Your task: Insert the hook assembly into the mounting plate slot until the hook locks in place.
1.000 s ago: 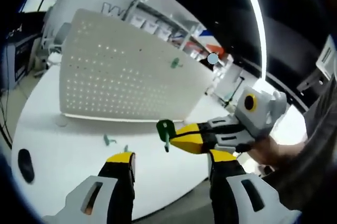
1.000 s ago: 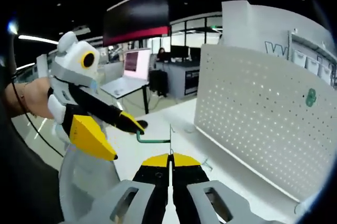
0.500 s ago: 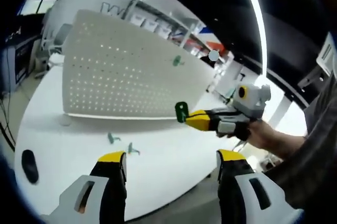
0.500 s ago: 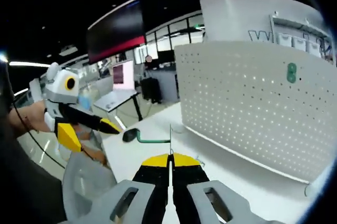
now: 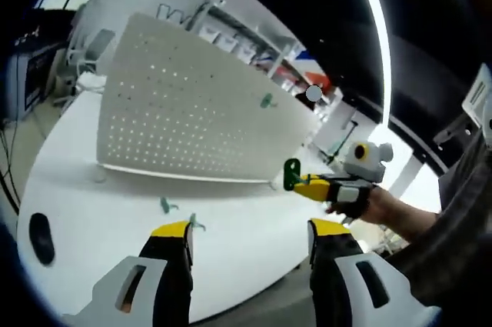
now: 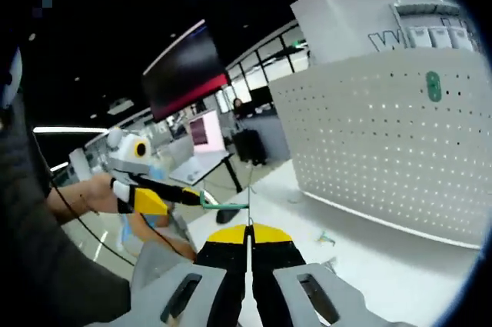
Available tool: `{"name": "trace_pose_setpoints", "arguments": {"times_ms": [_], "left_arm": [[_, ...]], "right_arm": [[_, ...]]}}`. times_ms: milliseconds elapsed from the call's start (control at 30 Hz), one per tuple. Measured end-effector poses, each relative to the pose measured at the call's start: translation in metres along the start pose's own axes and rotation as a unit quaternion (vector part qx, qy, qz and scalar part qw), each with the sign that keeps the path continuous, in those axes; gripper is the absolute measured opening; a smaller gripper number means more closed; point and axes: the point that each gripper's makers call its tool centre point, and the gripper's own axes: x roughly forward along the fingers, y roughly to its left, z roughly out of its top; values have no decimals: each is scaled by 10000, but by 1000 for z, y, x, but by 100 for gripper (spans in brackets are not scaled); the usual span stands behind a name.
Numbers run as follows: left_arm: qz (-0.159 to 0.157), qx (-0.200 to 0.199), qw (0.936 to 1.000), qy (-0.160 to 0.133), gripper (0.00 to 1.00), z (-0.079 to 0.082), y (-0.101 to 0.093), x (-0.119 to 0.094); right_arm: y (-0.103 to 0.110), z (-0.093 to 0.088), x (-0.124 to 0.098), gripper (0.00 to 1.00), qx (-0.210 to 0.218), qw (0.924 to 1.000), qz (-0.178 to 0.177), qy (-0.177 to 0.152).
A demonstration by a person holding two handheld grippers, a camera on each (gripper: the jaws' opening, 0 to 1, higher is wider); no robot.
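Note:
The white perforated mounting plate [image 5: 184, 111] stands upright on the table, with one green hook [image 5: 267, 101] hanging near its upper right. In the left gripper view my left gripper [image 5: 250, 228] is open and holds nothing. My right gripper [image 5: 305, 184] comes in from the right, level with the plate's right end, shut on a green hook [image 5: 291, 174]. In the right gripper view my right gripper [image 6: 247, 226] is shut on the hook's thin green wire [image 6: 227, 206]. The plate [image 6: 384, 142] and its hung hook [image 6: 434, 86] lie to the right, the left gripper [image 6: 177, 198] to the left.
Two loose green hooks [image 5: 164, 205] [image 5: 194, 223] lie on the white table [image 5: 92, 204] in front of the plate. A black mouse [image 5: 40, 238] sits near the table's left edge. A person's hand [image 5: 384, 205] holds the right gripper. Desks and screens stand behind.
The right gripper has carried its green hook away from the left gripper, further right and toward the plate's right end. The left gripper stays open and about where it was.

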Motion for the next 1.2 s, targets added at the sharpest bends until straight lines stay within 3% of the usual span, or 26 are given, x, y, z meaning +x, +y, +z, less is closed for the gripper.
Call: {"name": "trace_pose_setpoints", "arguments": {"times_ms": [167,200,267,400,533,600,767,900,1200], "left_arm": [[-591,-202,9980,-125,57,8,-19,5],[-823,-287,9961,-162,56,11,-26,6],[-1186,-334,9921,-218,51,16,-39,5],[-1901,-486,9798,-399,42,27,-67,0],[-2414,-632,9674,-425,32,33,-85,-6],[-2487,-571,9661,-389,24,32,-87,-6],[-2618,-640,9621,-421,17,34,-91,-8],[-2815,-529,9576,-310,5,30,-98,-10],[-2331,0,9724,-23,3,16,-91,3]], "right_arm": [[24,-4,2,0,-22,9981,606,74],[38,1,3,0,261,9951,954,-79],[49,6,1,0,405,9911,1246,-219],[79,10,-4,0,574,9786,1956,-261],[88,15,-4,0,634,9736,2162,-363],[91,20,-4,0,711,9708,2248,-447],[97,18,-4,0,644,9686,2373,-372],[95,13,-4,0,577,9693,2376,-264],[83,-4,-1,0,-55,9801,1973,196]]}}
